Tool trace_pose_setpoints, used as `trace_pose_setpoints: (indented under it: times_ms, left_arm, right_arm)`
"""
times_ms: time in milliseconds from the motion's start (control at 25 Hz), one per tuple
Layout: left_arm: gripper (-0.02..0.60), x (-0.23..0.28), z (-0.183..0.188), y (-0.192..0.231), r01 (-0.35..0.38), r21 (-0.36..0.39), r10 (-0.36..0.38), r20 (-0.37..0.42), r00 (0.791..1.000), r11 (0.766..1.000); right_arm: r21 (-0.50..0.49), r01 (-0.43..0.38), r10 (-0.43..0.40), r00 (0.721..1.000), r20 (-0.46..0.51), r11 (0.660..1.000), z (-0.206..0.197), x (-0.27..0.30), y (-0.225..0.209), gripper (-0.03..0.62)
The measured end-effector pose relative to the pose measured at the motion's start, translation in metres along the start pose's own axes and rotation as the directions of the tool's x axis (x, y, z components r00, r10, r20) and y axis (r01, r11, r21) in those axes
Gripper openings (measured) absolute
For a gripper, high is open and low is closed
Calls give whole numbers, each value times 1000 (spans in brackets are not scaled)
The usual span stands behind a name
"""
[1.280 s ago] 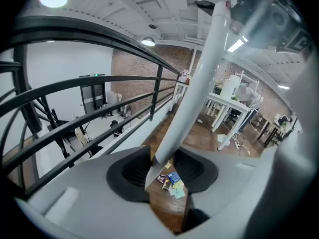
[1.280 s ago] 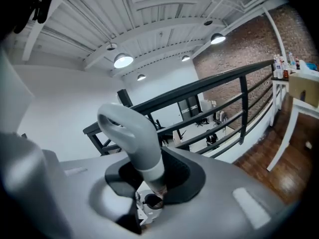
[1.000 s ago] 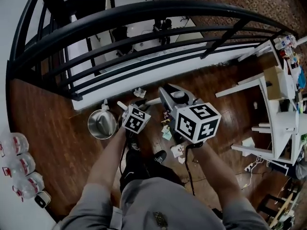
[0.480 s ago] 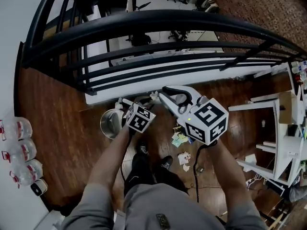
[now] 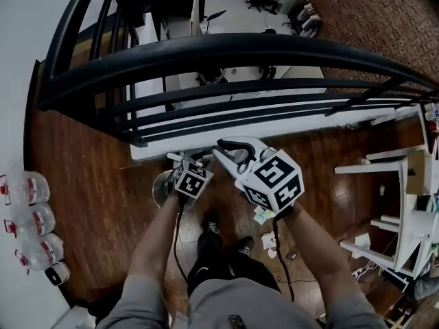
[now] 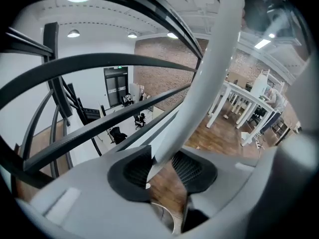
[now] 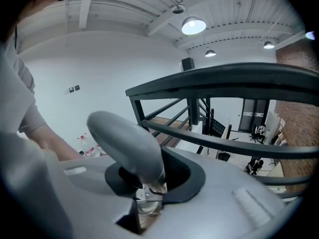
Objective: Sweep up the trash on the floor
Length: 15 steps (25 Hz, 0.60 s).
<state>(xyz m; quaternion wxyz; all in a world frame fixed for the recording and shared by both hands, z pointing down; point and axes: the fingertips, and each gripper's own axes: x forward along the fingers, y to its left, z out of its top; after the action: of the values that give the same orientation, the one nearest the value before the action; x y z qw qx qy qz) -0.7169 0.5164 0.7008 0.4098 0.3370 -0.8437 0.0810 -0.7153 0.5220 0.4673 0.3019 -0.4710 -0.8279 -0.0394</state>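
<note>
Both have neared the black metal railing [image 5: 226,46]. We find left tongs [image 6: 160,169] gripping a pale grey pole [image 6: 199,98], right tongs [image 7: 149,180] a rounded grey handle [image 7: 127,143]; paper scraps [image 5: 264,215] unswept.

No word, number or brand can be read anywhere. The cube [image 5: 191,181] on the left tool [image 6: 162,172] and the larger cube [image 5: 274,181] on the right tool [image 7: 148,185] each carry black-and-white square code markers, which are patterns rather than letters. Three clear bottles [image 5: 36,221] at the head view's left edge wear red labels, their print too small to make out. In the left gripper view a thin green sign [image 6: 115,67] sits above the dark doors [image 6: 115,87], its lettering illegible. In the right gripper view, two small dark plates [image 7: 74,88] on a pale wall show nothing legible.
</note>
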Motion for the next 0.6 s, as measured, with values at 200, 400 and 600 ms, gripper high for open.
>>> trace_pose_setpoints:
  times_ms: [200, 400, 600]
  left_arm:
    - [127, 19, -2, -1, 27, -16, -27, -7, 1000, 1000]
    - [124, 37, 3, -23, 70, 17, -70, -4, 998, 997]
    - [127, 56, 18, -67, 130, 76, -129, -17, 992, 989]
  right_arm:
    - [-34, 25, -27, 998, -54, 999, -5, 15, -6, 61]
    - [-13, 79, -80, 993, -83, 997, -22, 2, -19, 60]
    - [64, 169, -163, 982, -91, 983, -44, -42, -46, 60]
